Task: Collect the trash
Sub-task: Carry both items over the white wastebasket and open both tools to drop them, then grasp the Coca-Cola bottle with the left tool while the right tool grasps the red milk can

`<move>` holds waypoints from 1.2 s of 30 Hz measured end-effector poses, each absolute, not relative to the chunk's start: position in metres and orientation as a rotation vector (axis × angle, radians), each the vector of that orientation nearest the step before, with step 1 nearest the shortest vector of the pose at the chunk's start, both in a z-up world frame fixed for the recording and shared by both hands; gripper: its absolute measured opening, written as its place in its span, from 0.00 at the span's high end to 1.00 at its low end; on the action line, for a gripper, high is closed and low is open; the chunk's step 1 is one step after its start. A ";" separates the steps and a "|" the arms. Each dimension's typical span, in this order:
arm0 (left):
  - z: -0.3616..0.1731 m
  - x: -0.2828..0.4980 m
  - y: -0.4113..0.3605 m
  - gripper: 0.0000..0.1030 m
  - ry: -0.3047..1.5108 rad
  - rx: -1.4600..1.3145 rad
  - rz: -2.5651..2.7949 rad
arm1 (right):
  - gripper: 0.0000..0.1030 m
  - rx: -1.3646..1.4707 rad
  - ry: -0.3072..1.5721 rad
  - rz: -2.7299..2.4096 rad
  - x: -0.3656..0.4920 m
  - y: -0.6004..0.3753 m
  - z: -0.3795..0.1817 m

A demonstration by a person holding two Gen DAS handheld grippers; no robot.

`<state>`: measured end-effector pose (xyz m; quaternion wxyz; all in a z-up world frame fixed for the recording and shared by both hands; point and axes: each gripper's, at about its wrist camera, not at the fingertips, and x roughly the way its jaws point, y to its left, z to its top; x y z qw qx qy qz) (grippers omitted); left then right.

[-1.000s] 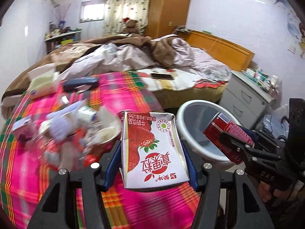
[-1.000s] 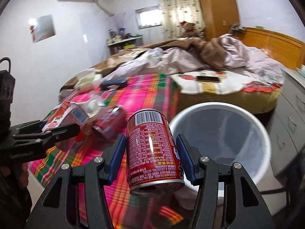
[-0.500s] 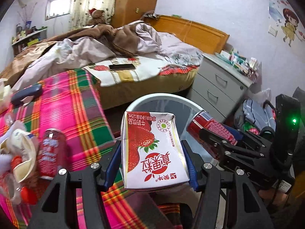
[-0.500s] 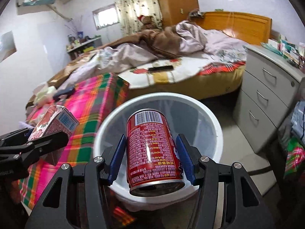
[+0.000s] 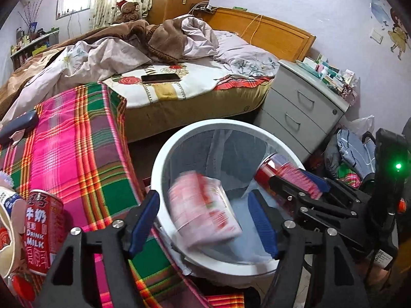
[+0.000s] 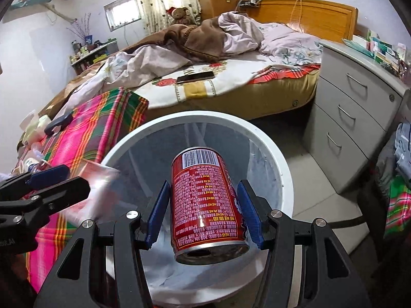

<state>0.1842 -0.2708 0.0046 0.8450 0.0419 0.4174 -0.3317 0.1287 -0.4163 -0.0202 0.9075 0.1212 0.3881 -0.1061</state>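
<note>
A white round bin with a clear liner stands on the floor beside the plaid-covered table. My left gripper hangs over it with its jaws opening. The strawberry milk carton is blurred and tilted between the pads, touching neither, over the bin's mouth. In the right wrist view the carton shows as a pink blur by the left gripper. My right gripper is shut on a red drink can, held above the bin. The left wrist view shows that can and the right gripper at the bin's right rim.
Another red milk can and crumpled wrappers lie on the plaid cloth at the left. A dark case rests farther back. Behind the bin is an unmade bed with a phone. A grey drawer unit and bags of clothes stand to the right.
Both grippers swung from the table to over the bin. The left jaws have spread and the carton, held firmly before, now falls loose between them. The can stays gripped.
</note>
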 end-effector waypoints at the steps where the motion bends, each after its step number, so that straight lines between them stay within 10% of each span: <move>1: 0.004 0.184 -0.270 0.27 0.877 0.089 -0.699 | 0.45 0.255 0.796 -0.223 0.128 -0.417 -0.019; 36: 0.031 0.149 -0.057 0.23 0.732 -0.093 -0.308 | 0.35 0.177 0.712 -0.002 0.136 -0.297 0.015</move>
